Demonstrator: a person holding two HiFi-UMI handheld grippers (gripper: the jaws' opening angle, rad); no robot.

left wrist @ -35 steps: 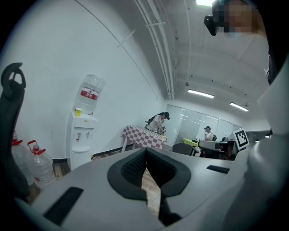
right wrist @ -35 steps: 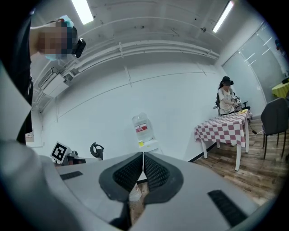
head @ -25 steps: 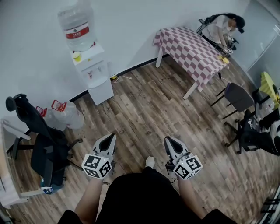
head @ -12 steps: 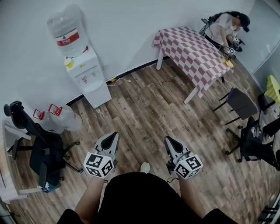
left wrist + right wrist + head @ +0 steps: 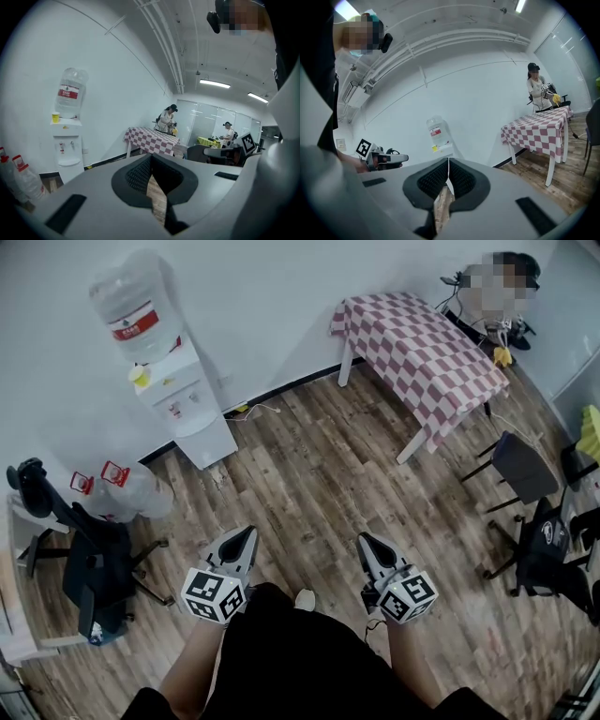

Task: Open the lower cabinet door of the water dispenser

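The gripper views show left claw (image 5: pixel 151 160) and right claw (image 5: pixel 448 162) pressed together, empty (unclear from the head view), water dispenser (image 5: pixel 178 395) well ahead.

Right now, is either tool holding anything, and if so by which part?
Nothing is held. The left tool and the right tool are both shut with nothing between their jaws, well short of the water dispenser.

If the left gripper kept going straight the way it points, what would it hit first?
Nothing close. The left gripper, jaws shut, aims right of the water dispenser, over bare wood floor toward the near end of the checkered table; depth is unclear, so floor may come first.
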